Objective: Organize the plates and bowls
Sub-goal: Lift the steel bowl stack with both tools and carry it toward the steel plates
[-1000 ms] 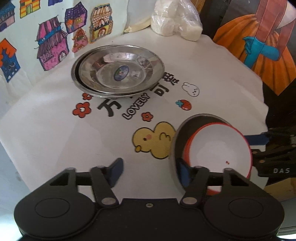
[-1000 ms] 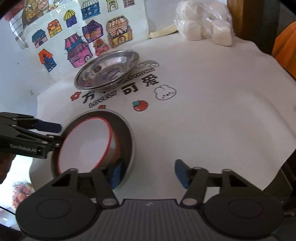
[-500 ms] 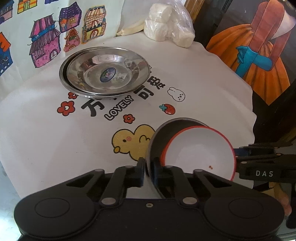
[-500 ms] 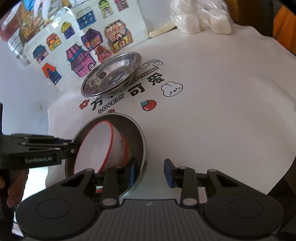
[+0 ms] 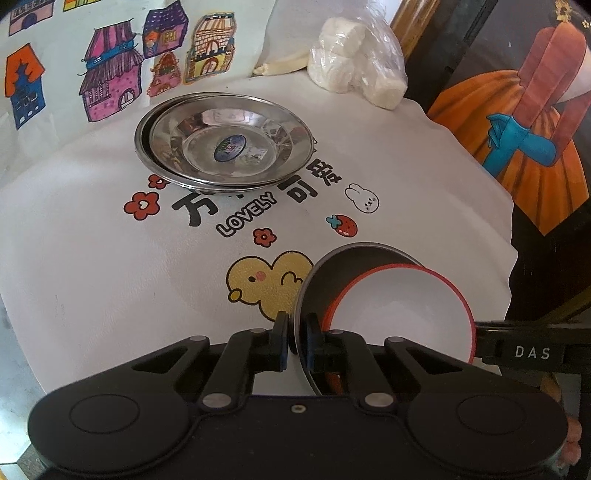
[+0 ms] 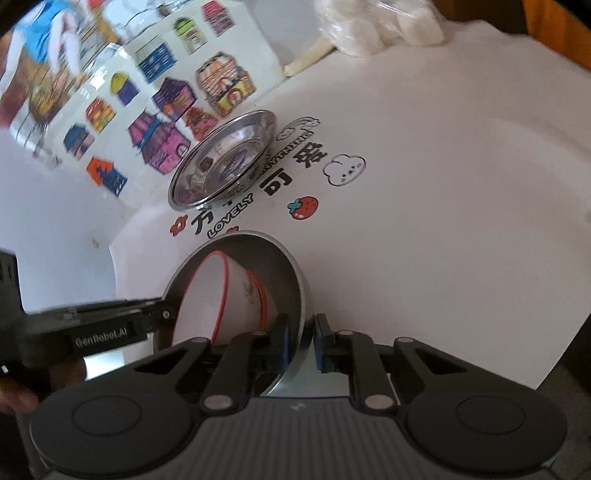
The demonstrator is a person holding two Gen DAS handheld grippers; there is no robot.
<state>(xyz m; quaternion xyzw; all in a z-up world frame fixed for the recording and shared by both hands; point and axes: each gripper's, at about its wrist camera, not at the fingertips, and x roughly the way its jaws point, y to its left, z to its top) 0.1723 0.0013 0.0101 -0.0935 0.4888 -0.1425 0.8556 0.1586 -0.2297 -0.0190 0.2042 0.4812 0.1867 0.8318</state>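
Note:
A dark grey metal dish (image 5: 332, 273) (image 6: 273, 266) sits at the near edge of the table, and a white bowl (image 5: 399, 310) (image 6: 203, 295) with a red rim leans inside it. My left gripper (image 5: 295, 332) is shut on the dish's left rim. My right gripper (image 6: 301, 336) is closing its jaws on the opposite rim, its blue pads on either side of the metal. Each gripper's black body shows at the far side of the dish in the other wrist view. A stack of two shiny steel plates (image 5: 229, 147) (image 6: 225, 162) lies at the back of the table.
The white tablecloth (image 5: 92, 258) with cartoon prints covers the table. A plastic bag of white lumps (image 5: 354, 74) (image 6: 376, 29) stands at the back. A sheet with drawn houses (image 5: 110, 74) hangs behind the steel plates. A painted panel (image 5: 517, 129) stands past the table's right edge.
Both grippers have gone from wide open to closed on opposite rims of the grey dish. The right wrist has rolled, so its view now tilts.

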